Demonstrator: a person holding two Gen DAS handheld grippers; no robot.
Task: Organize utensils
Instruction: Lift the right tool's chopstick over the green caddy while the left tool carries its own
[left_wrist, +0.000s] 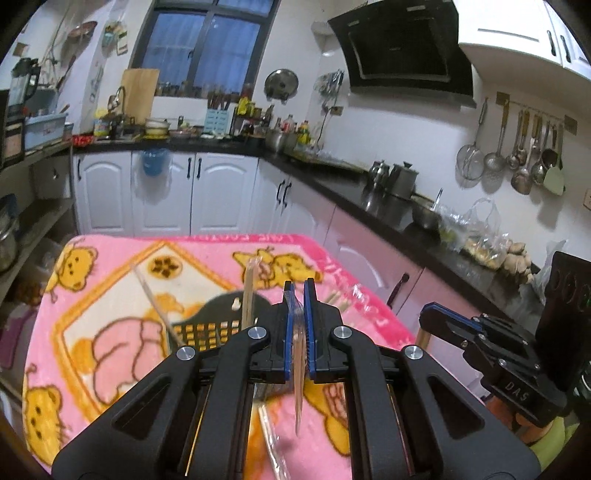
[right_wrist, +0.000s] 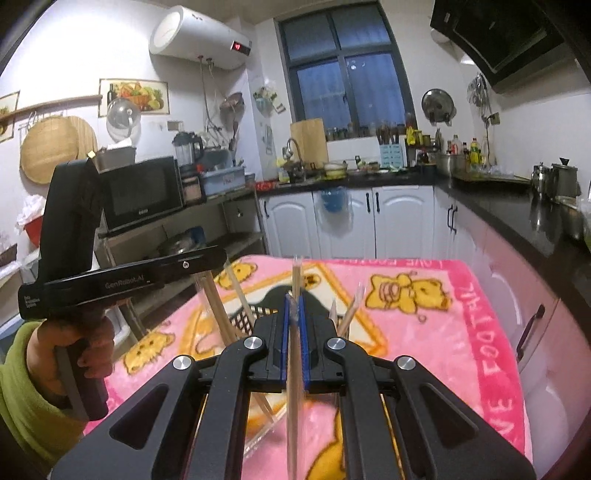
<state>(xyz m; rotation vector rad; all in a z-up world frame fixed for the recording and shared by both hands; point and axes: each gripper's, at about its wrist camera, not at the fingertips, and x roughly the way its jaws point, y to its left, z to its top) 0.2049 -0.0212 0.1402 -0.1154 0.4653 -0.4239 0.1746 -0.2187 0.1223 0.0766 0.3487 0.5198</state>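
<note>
My left gripper (left_wrist: 298, 295) is shut on a pair of wooden chopsticks in a clear plastic sleeve (left_wrist: 299, 376), held above the pink blanket. A black perforated utensil basket (left_wrist: 218, 325) stands on the blanket just ahead, with wrapped chopsticks (left_wrist: 248, 291) standing in it. My right gripper (right_wrist: 294, 306) is shut on another sleeved pair of chopsticks (right_wrist: 293, 387), held upright above the same basket (right_wrist: 258, 314). More chopsticks (right_wrist: 218, 314) lean in the basket. The left gripper's body (right_wrist: 110, 273) shows at left in the right wrist view.
The pink bear-print blanket (left_wrist: 110, 332) covers a small table. A black kitchen counter (left_wrist: 388, 206) with pots and bags runs along the right. White cabinets (left_wrist: 166, 192) stand behind. A shelf with a microwave (right_wrist: 140, 192) is at left.
</note>
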